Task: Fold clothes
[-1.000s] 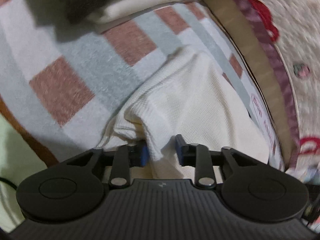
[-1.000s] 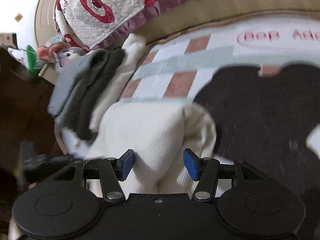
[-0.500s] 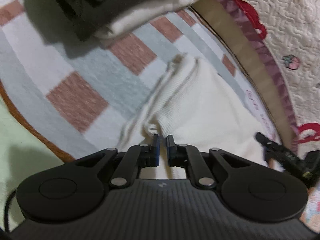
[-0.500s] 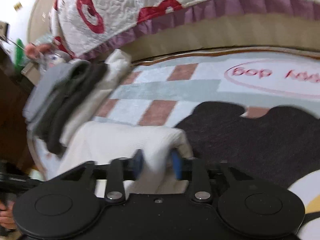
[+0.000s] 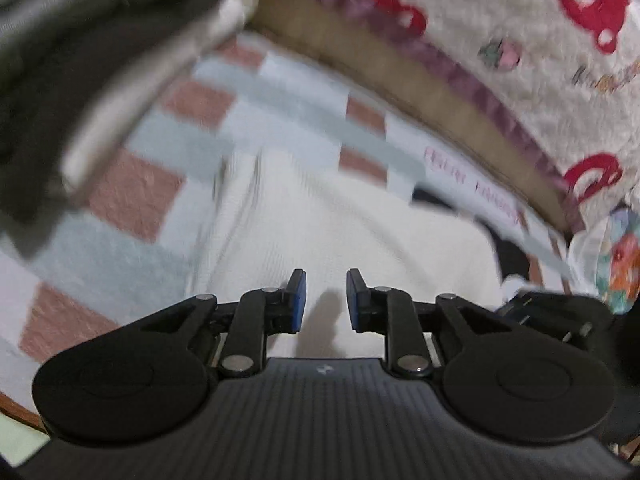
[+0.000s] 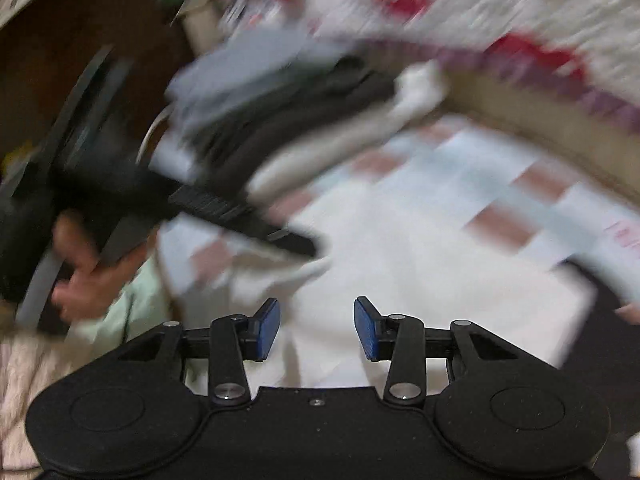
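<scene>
Cream knit garment (image 5: 360, 232) is lying folded on the checked blanket (image 5: 132, 188), bare blanket showing around its edges. Left tongs (image 5: 323, 300) are opening, nothing between them; right tongs (image 6: 317, 328) are standing partly open, empty, over the garment. Stacked folded clothes (image 6: 280, 92) are sitting beyond it, quilted bedspread (image 5: 500, 20) behind. Both views are blurring.

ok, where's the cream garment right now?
The cream garment lies on the checked blanket, straight ahead of both grippers, right of the folded pile in the left wrist view.

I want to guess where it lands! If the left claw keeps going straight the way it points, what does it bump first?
Most likely the white cloth lying right ahead of the left claw, whose jaws are opening with nothing between them. The picture is blurry, so depth is unsure.
</scene>
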Demonstrator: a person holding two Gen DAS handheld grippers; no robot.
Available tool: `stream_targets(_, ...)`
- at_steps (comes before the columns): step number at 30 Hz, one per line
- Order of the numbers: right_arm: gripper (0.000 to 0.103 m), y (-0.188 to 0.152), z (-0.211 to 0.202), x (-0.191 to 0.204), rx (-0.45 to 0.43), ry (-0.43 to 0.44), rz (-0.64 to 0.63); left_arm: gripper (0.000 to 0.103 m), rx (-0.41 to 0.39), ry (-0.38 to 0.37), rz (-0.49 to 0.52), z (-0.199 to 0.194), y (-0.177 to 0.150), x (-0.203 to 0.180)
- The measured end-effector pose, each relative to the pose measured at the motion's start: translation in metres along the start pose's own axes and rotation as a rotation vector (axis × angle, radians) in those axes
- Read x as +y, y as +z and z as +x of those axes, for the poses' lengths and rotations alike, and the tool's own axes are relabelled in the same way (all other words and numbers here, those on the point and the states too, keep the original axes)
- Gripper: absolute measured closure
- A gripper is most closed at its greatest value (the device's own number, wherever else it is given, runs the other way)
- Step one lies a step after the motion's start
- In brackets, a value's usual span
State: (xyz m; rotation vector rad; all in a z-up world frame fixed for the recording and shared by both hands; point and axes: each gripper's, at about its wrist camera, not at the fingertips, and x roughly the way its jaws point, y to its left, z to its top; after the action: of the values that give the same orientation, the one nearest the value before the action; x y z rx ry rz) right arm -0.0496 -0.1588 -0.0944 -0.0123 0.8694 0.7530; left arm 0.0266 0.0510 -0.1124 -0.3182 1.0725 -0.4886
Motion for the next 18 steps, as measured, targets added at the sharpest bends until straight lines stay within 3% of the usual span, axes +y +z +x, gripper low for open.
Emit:
stream_targets(2, 0.057, -0.014, 0.019, 0.009, 0.177, 0.158, -0.066, 0.083, 0.048, 0.029, -0.03, 0.006, -0.006, 0.01)
stream_targets(3, 0.056, -0.022, 0.019, 0.013, 0.208, 0.173, -0.106, 0.083, 0.059, 0.028, -0.044, 0.006, -0.008, 0.013)
stream_targets(6, 0.055, -0.034, 0.004, 0.0, 0.224, 0.213, -0.056, 0.083, 0.055, 0.015, -0.081, -0.001, -0.008, 0.019)
stream_targets(9, 0.056, -0.035, -0.016, -0.024, 0.274, 0.275, 0.045, 0.083, 0.038, 0.085, -0.021, -0.006, -0.007, 0.013)
stream_targets(11, 0.056, -0.039, -0.032, -0.032, 0.309, 0.277, 0.038, 0.082, 0.035, 0.107, 0.001, -0.009, -0.008, 0.01)
stream_targets(14, 0.056, -0.041, -0.059, -0.047, 0.241, 0.226, 0.1, 0.082, 0.029, 0.108, -0.003, -0.011, -0.006, 0.014)
stream_targets(18, 0.048, -0.039, -0.088, -0.087, 0.012, 0.145, 0.33, 0.08, -0.025, 0.124, -0.067, -0.018, -0.004, 0.022)
